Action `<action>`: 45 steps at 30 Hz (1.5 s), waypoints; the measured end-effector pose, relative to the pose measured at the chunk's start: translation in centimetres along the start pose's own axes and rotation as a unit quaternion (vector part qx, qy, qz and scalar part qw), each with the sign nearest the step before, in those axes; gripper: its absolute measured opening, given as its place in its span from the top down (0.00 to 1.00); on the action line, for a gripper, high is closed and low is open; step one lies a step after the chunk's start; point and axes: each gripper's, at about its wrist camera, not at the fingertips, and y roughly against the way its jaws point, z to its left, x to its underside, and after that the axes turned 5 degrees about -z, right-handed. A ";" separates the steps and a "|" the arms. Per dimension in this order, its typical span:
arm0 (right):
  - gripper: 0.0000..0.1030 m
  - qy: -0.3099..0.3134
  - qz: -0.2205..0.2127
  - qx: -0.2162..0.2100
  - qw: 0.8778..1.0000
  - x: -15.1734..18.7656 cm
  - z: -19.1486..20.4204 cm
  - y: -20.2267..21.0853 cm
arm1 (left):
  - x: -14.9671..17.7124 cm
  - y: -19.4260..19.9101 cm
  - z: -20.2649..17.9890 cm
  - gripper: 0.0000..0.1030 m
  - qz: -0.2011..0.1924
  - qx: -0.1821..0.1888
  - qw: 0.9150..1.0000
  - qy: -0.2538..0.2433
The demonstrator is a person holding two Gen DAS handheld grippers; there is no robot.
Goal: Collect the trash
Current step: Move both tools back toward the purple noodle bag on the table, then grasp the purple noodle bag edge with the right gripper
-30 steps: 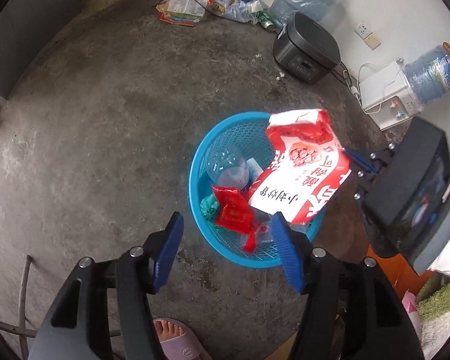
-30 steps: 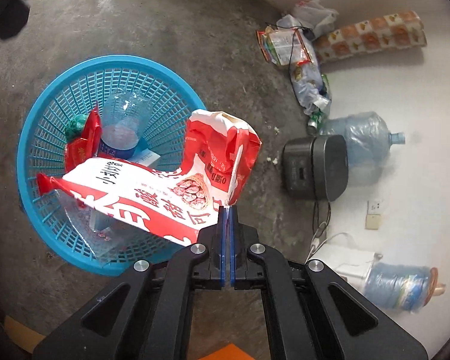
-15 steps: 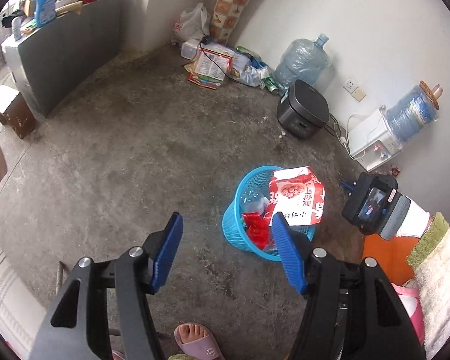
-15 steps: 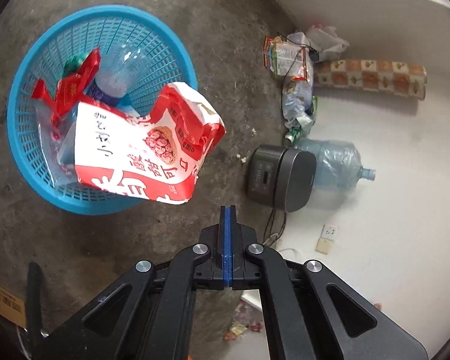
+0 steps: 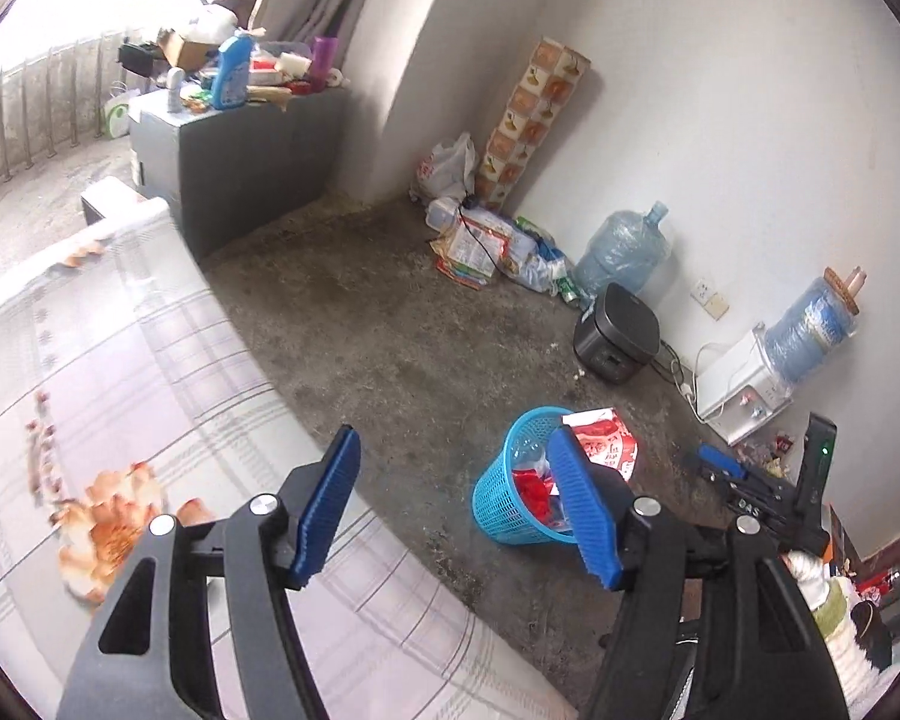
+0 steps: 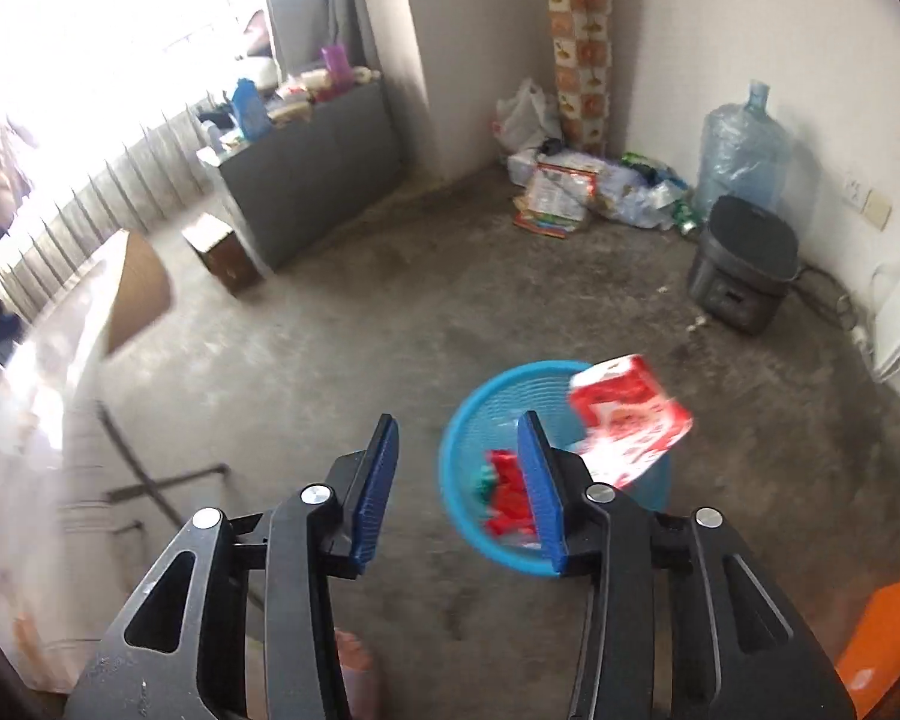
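Note:
A blue mesh basket (image 5: 501, 507) (image 6: 513, 375) stands on the concrete floor. A red-and-white snack bag (image 5: 606, 444) (image 6: 630, 420) leans out over its far rim, with red wrappers (image 6: 507, 492) and a clear bottle inside. My left gripper (image 5: 455, 438) hangs high above the floor, to the left of the basket; its jaws are opening and hold nothing. My right gripper (image 6: 459, 420) is also well above the basket, with its jaws opening and nothing between them. The left wrist view shows the right gripper (image 5: 714, 459) to the right of the basket.
A bed with a patterned sheet (image 5: 120, 390) fills the left side. Along the wall stand a black cooker (image 5: 618, 330), a water jug (image 5: 624, 252) and a white dispenser (image 5: 744, 384). A heap of packaging (image 5: 486, 246) lies in the corner beside a grey cabinet (image 5: 240, 162). A cardboard box (image 6: 222, 252) sits by that cabinet.
The right gripper let go of the snack bag, which now rests in the basket, and went from shut to open. Both grippers rose and drew back from the basket.

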 end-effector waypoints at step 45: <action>0.66 0.007 0.330 -0.411 0.850 8.9 43.1 -6.3 | 23.5 24.9 24.1 0.46 -0.095 -0.097 0.941 0.311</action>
